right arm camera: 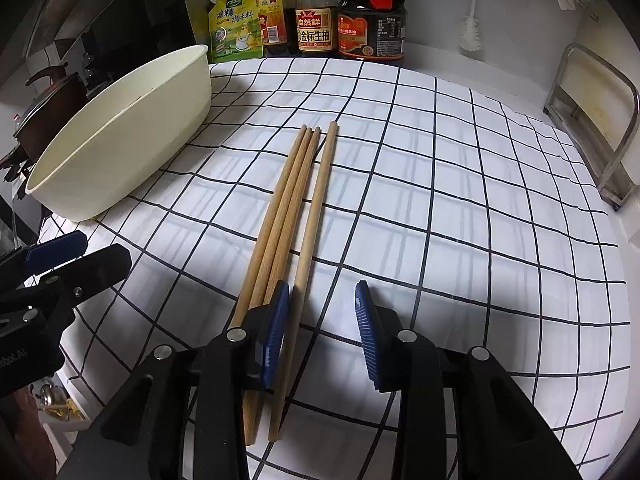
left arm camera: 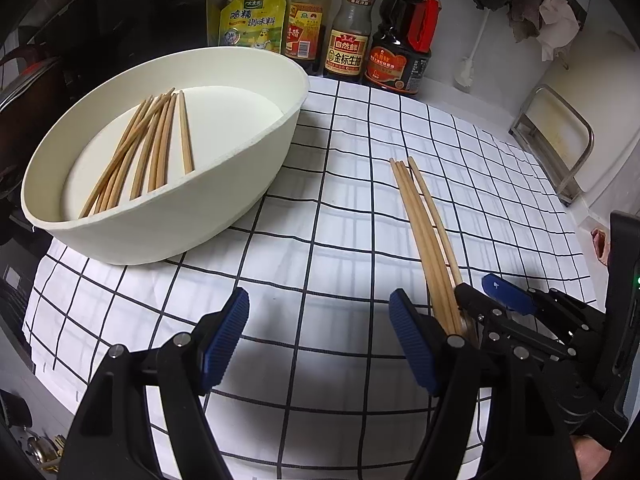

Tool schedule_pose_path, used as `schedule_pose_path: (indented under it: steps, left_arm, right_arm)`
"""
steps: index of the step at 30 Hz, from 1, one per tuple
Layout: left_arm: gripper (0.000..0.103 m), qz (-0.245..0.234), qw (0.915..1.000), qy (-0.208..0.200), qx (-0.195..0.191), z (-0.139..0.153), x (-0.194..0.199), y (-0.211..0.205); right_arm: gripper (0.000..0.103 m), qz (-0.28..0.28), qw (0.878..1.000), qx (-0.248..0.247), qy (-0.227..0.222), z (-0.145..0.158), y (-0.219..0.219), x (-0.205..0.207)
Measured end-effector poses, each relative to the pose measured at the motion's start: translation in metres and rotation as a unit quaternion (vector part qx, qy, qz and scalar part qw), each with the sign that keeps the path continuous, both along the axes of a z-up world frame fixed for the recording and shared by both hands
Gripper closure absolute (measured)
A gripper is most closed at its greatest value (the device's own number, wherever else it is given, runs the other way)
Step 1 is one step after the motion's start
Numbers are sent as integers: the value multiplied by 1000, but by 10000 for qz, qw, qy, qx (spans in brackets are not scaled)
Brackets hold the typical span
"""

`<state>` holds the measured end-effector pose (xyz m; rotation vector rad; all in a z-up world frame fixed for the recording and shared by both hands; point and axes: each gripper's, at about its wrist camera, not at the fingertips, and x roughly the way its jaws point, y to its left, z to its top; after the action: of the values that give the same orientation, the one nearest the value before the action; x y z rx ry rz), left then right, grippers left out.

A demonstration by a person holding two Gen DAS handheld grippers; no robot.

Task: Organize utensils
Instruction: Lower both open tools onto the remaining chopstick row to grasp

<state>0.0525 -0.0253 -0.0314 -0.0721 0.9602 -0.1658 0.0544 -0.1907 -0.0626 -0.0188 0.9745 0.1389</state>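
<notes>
1. Four loose chopsticks lie side by side on the checked cloth that covers the surface, three bunched together and one just to their right.
2. The right claw is spread open low over their near ends; its left pad sits between the bunch and the single stick, and that single stick runs through the gap between the pads without being pinched.
3. The left claw is also released, holding nothing, hovering over bare cloth just left of the sticks.
4. More chopsticks lie loosely inside a cream tub standing on the cloth's far left part.
5. Behind the tub, sauce bottles and a yellow pouch line the wall.
6. A metal rack stands at the far right.
</notes>
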Motion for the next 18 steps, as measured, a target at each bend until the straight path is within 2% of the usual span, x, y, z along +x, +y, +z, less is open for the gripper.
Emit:
schedule_pose_path:
  steps: [18]
  left_arm:
    - [31,-306,9994,104,154,-15,5,-47]
  right_arm:
    - [70,-493,9984,267,-3,1,-55,2]
